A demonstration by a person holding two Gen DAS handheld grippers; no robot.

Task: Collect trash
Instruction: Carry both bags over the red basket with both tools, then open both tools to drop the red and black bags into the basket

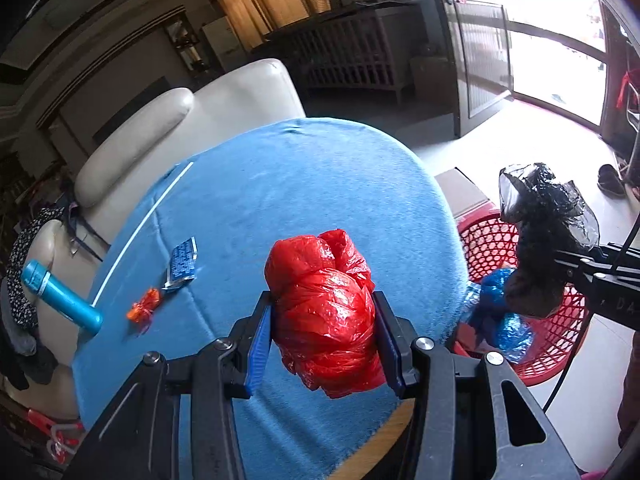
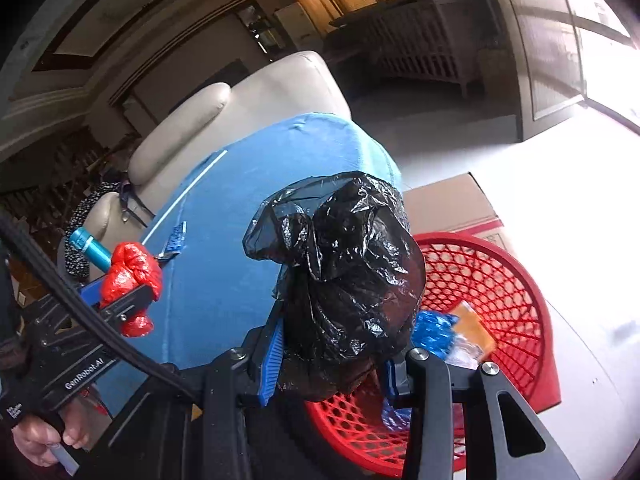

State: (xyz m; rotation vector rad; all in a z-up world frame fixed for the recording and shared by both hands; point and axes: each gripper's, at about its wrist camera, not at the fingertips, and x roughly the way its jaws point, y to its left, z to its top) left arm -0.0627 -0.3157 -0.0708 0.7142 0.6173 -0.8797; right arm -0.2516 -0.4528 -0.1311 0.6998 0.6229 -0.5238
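Right claw [image 2: 332, 364] pinches a knotted black bag [image 2: 352, 280] and hangs at the near rim of the red mesh basket [image 2: 500, 280], which sits on the floor off the right edge of the blue-covered surface [image 2: 224, 240]; most of the basket's open mouth lies ahead of this claw and to its right, so of the two it looks the nearer to a drop. Blue plastic [image 2: 434, 330] and an orange scrap [image 2: 476, 328] already lie inside the basket. Left claw [image 1: 326, 344] grips a crumpled red bag [image 1: 324, 316] between its blue pads, over the surface, with the basket [image 1: 488, 252] off to its right beyond the surface's edge. To this claw's left, a blue wrapper [image 1: 182, 264] and a small orange wad [image 1: 145, 310] rest on the cloth, uncollected, near a teal bottle [image 1: 60, 298].
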